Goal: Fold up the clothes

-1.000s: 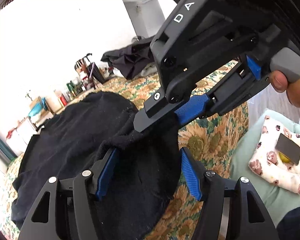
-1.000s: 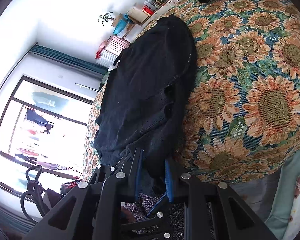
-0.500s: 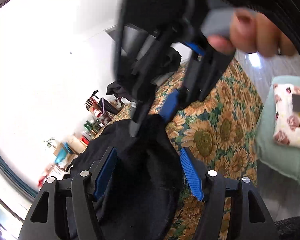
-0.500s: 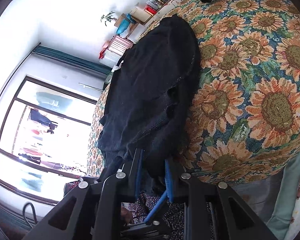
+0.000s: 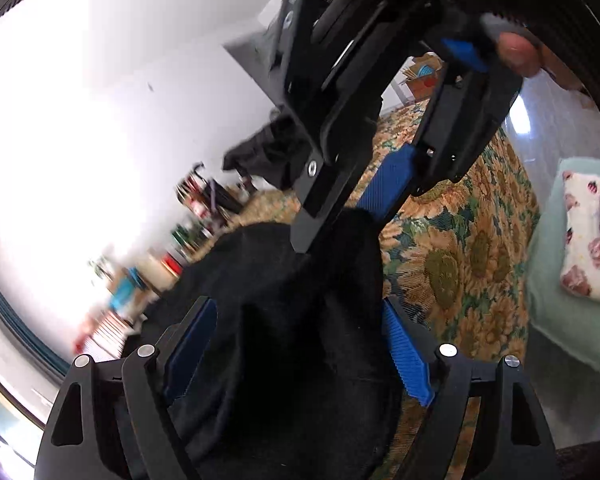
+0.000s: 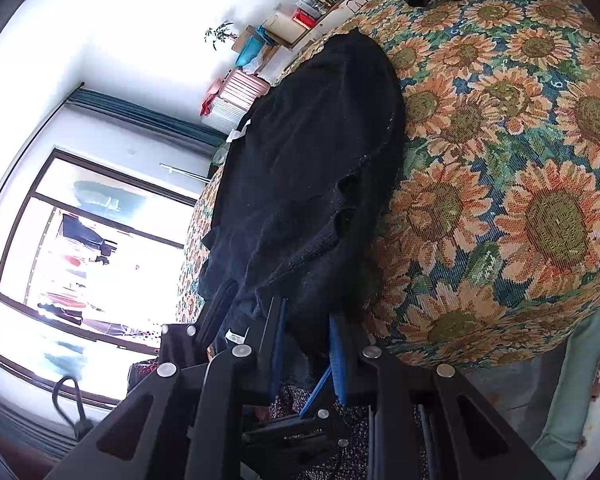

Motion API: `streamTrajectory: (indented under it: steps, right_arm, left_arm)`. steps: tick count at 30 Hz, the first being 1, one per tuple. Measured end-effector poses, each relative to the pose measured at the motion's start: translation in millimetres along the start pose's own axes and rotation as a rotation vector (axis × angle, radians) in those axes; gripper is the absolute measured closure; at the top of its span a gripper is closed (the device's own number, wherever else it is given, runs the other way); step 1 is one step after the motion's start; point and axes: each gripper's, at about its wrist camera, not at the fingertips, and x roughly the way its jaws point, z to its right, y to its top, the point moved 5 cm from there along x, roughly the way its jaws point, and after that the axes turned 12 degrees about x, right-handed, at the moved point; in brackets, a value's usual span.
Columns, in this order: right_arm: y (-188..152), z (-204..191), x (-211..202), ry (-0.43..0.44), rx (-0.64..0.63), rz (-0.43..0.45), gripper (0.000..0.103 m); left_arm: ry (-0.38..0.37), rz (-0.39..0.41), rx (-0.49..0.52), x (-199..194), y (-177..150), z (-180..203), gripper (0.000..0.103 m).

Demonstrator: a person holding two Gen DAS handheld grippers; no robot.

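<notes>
While the black garment (image 6: 316,168) lies along the sunflower cover (image 6: 520,184), our right gripper (image 6: 306,350) pinches its near edge, jaws closed on the cloth. Our left gripper (image 5: 300,344) stands wide open, cloth bunched between its blue pads (image 5: 406,360).

Far shelf clutter (image 5: 188,216) was motion-blurred. The black garment's (image 6: 316,184) near edge ran hidden behind the right gripper (image 6: 306,344).

The right claw (image 6: 306,356) is pinched tight on the black garment (image 6: 312,168). The left claw (image 5: 300,356) gapes wide around that garment, just below the right claw, whose handle a thumb (image 5: 514,50) presses.
</notes>
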Motion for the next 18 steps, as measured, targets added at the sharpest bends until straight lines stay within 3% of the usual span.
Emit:
streamTrajectory:
  steps: [4, 8, 13, 18]
  right_arm:
    - [6, -1, -3, 0.026, 0.014, 0.009, 0.081]
    - [8, -10, -9, 0.034, -0.020, 0.016, 0.081]
    - [7, -11, -14, 0.033, -0.026, 0.023, 0.081]
    - [9, -6, -14, 0.041, -0.017, 0.022, 0.081]
  left_arm:
    - [-0.012, 0.073, -0.024, -22, 8, 2, 0.021]
    - [0.063, 0.098, 0.063, -26, 11, 16, 0.020]
    - [0.137, 0.017, 0.126, -4, 1, 19, 0.020]
    - [0.105, -0.082, 0.046, 11, -21, 2, 0.020]
